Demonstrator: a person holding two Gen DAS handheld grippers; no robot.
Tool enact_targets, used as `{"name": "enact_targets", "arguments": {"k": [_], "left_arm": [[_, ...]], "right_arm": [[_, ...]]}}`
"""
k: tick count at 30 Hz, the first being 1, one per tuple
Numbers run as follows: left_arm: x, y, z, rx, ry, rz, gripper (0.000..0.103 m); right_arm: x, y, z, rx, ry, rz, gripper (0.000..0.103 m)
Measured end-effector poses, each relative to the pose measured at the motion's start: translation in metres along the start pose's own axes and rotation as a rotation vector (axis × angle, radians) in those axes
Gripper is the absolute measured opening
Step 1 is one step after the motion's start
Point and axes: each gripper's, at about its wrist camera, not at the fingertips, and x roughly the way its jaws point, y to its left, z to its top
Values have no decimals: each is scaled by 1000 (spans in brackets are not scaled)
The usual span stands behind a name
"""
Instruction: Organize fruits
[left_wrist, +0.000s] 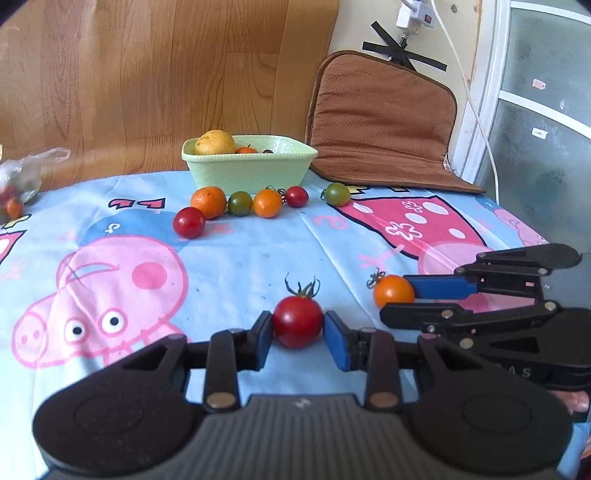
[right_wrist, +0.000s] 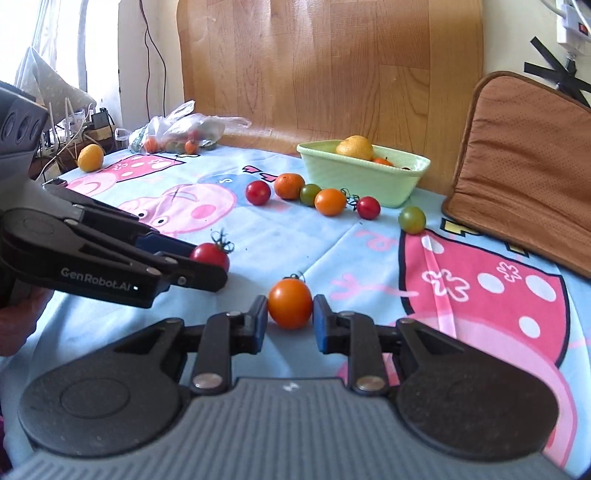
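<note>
Gripping a red cherry tomato (left_wrist: 297, 321) on the tabletop (left_wrist: 240, 266), your left tongs (left_wrist: 298, 338) press both blue pads against it. Your right tongs (right_wrist: 289, 325) bracket an orange cherry tomato (right_wrist: 290, 303), small gaps showing. Green bowl (left_wrist: 251, 168) sits well beyond.

A: What's in the bowl (left_wrist: 251, 162)?
B: Its wall hides all but a lemon (left_wrist: 215, 142) and the tops of two small fruits.
A: And the bag (right_wrist: 177, 129) at the cloth's far left edge?
B: Blurred; the left view cuts it off.
</note>
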Motion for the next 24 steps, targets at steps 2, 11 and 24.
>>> {"name": "enact_targets", "arguments": {"k": [2,11,24], "left_arm": [[-2,-3,-4,10,-7,11,31],[-3,-14,-16,75,-56,63,32],[-7,-1,-4,42,-79,87,48]], "right_arm": [[-3,4,-3,-19,-7,-15,30],[0,11,-9,-36,-10,-36,31],[-1,6,-10,9,-6,-40,45]]}}
